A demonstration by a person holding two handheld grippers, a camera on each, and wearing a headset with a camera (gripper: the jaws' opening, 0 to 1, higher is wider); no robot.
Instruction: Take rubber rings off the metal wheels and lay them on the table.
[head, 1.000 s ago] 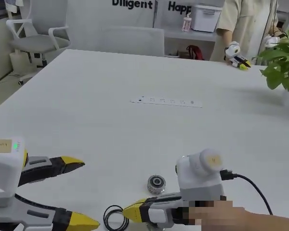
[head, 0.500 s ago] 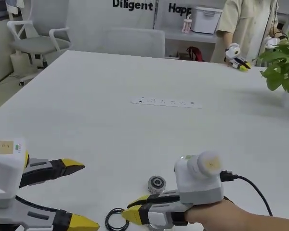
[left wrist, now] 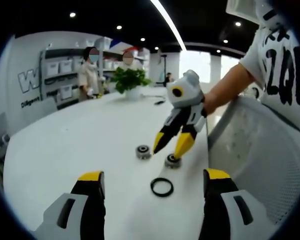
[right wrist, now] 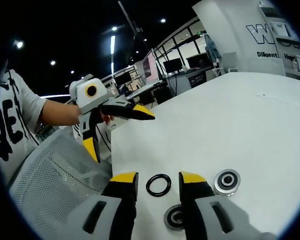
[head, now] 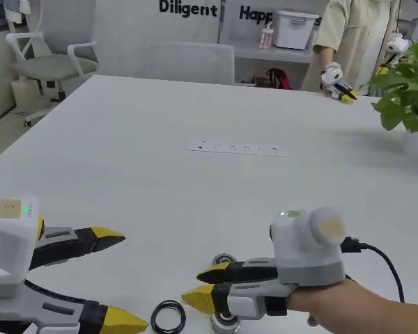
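Observation:
A black rubber ring [head: 168, 316] lies flat on the white table [head: 195, 188], loose from the wheels. One metal wheel [head: 223, 259] peeks out behind my right gripper [head: 193, 287]; a second wheel [head: 225, 323] sits under its lower jaw. The right gripper is open, its tips just right of the ring and holding nothing. In the right gripper view the ring [right wrist: 158, 184] lies just beyond the jaw tips of that gripper [right wrist: 157, 176], with one wheel [right wrist: 226, 181] on the right and the other wheel [right wrist: 175, 217] below. My left gripper [head: 129, 282] is wide open left of the ring [left wrist: 161, 187].
A white power strip [head: 238, 148] lies mid-table. At the far right stand a green plant [head: 404, 97] and a small toy [head: 332, 80], with a person [head: 355, 35] behind. An office chair [head: 52, 59] stands at the far left. A black cable [head: 386, 261] trails from the right gripper.
My right gripper has risen and drawn right, away from the ring, and its jaws have parted. The ring stays on the table. A second wheel now shows under that gripper.

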